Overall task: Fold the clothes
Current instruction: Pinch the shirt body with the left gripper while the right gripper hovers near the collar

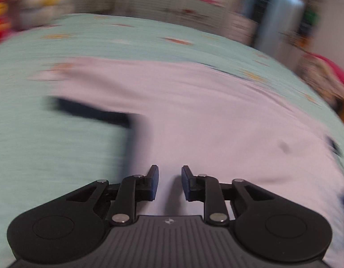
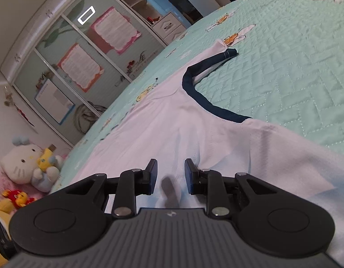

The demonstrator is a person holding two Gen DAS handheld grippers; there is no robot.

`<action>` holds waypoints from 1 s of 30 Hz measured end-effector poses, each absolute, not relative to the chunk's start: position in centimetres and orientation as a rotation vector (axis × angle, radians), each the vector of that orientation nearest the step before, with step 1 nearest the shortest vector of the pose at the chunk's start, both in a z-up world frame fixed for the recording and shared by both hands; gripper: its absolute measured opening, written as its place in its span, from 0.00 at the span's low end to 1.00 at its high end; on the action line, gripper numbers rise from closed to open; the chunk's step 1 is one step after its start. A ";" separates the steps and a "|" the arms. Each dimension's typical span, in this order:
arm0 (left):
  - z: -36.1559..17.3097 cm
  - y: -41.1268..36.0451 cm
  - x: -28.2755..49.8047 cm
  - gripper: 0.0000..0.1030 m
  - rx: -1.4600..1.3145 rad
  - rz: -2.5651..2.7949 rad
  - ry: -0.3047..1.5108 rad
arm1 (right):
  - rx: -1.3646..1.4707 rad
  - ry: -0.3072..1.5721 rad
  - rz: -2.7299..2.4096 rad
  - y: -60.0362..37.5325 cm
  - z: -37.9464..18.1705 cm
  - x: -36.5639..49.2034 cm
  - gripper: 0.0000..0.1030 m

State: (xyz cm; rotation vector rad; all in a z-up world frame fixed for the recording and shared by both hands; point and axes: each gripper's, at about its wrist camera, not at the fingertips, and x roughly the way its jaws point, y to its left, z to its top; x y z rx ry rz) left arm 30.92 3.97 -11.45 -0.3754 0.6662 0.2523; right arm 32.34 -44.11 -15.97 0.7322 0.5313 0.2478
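A white garment with dark navy trim lies spread on the mint-green quilted bedspread. The left wrist view is motion-blurred. My left gripper hovers over the near part of the white cloth, open, with nothing between its blue pads. In the right wrist view the same white garment stretches away, its navy-edged opening curving to the right. My right gripper stands open just above the cloth, and a small dark mark lies on the fabric between its fingers.
A wardrobe with papers stuck on its glass doors stands beyond the bed's far edge. Plush toys lie at the lower left of the right wrist view. A white drawer unit stands farther back. Bare bedspread extends to the right.
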 end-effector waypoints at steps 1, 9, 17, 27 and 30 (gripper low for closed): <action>-10.9 4.7 30.4 0.22 -0.430 0.251 0.646 | 0.743 0.528 0.252 -44.2 -16.0 32.3 0.26; -10.7 -8.8 39.7 0.39 -0.429 -0.151 0.602 | 0.755 0.518 0.269 -44.1 -16.3 32.4 0.26; -14.2 -5.0 39.5 0.05 -0.542 0.057 0.684 | 0.763 0.518 0.276 -44.2 -16.4 32.3 0.26; -9.5 -3.6 36.9 0.23 -0.510 0.028 0.598 | 0.662 0.568 0.282 -42.7 -14.6 32.6 0.30; -10.0 -4.5 41.3 0.33 -0.487 -0.013 0.582 | 0.572 0.597 0.380 -40.8 -12.4 34.5 0.30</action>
